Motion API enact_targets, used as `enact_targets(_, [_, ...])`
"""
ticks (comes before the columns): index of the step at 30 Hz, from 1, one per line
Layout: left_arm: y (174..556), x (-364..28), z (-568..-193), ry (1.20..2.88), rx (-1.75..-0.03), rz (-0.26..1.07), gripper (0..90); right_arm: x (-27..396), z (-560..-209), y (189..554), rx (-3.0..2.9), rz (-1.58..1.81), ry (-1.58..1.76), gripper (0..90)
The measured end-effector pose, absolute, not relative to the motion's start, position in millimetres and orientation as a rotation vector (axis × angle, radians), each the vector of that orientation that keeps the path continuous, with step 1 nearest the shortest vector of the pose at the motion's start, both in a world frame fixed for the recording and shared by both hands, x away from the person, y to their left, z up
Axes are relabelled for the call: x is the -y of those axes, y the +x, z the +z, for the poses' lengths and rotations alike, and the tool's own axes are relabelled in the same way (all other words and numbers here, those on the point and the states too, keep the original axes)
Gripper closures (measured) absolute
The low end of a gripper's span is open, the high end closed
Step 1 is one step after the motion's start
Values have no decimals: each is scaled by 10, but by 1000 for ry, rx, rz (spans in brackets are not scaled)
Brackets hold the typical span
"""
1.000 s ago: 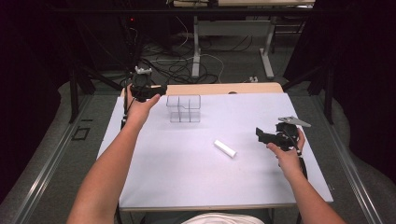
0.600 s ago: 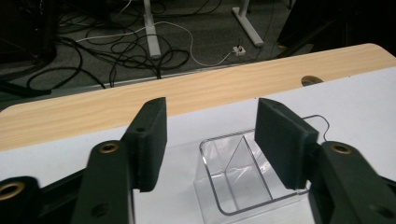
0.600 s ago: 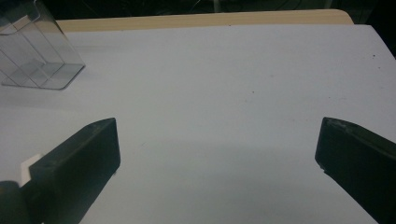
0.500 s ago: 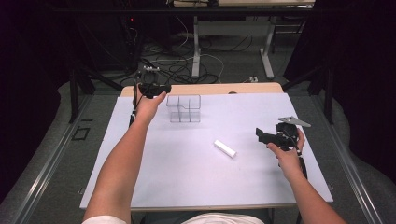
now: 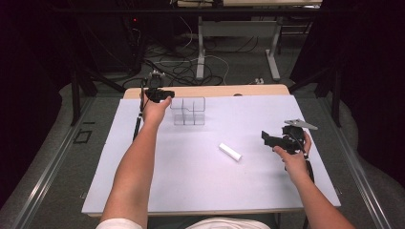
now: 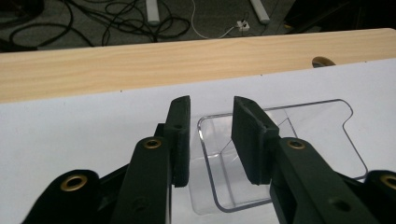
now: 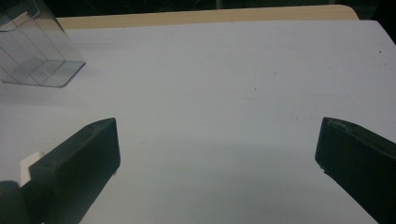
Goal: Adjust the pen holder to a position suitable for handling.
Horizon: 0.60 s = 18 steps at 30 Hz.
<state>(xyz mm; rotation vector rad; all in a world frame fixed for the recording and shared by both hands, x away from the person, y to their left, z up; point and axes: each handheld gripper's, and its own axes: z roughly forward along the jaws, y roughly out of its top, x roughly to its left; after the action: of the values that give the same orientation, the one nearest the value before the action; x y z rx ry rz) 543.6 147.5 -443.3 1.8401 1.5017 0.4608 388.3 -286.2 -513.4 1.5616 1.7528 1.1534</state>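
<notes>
Left claw (image 6: 211, 140) sits at the near-left wall of the clear acrylic organizer (image 5: 189, 111), far side of the white surface (image 5: 200, 186). Its jaws have just been closing; in the left gripper view one jaw stands outside the wall and the other inside the compartment, with a gap visible on both sides of the thin rim, so the pads do not yet press on it: not clenched, nothing grasped. Right claw (image 7: 217, 154) is spread wide and released, holding nothing, over bare surface near the right edge. A small white cylinder (image 5: 230, 151) lies on its side mid-surface, well apart from the organizer and nearer the right claw (image 5: 269, 139). Container: the organizer stands upright, open-topped, split by inner dividers into several compartments; every compartment that can be seen is empty. Risks, as judged: the wall is thin, smooth and transparent, so a pinch landing off-square could slip off the rim or skate the light box across the surface. One pad meeting the wall first would push or tip it. Gripping only one corner wall, a lift could let the box swing or twist loose. Hard clamping might flex the plastic.
</notes>
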Motion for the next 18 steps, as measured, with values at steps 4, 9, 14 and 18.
enact_targets(4, [5450,-1456,-4474,1844,-1536,443,713,2869,-5139,3887,-1753,1152,1564,0])
enact_targets(9, [5464,-1442,-4536,1866,-1565,419,749,2875,-5139,3887,-1750,1159,1569,0])
enact_targets(14, [5473,-1430,-4582,1868,-1591,396,787,2874,-5145,3888,-1749,1159,1584,0])
enact_targets(18, [5463,-1414,-4627,1854,-1601,390,820,2874,-5152,3892,-1751,1160,1585,0])
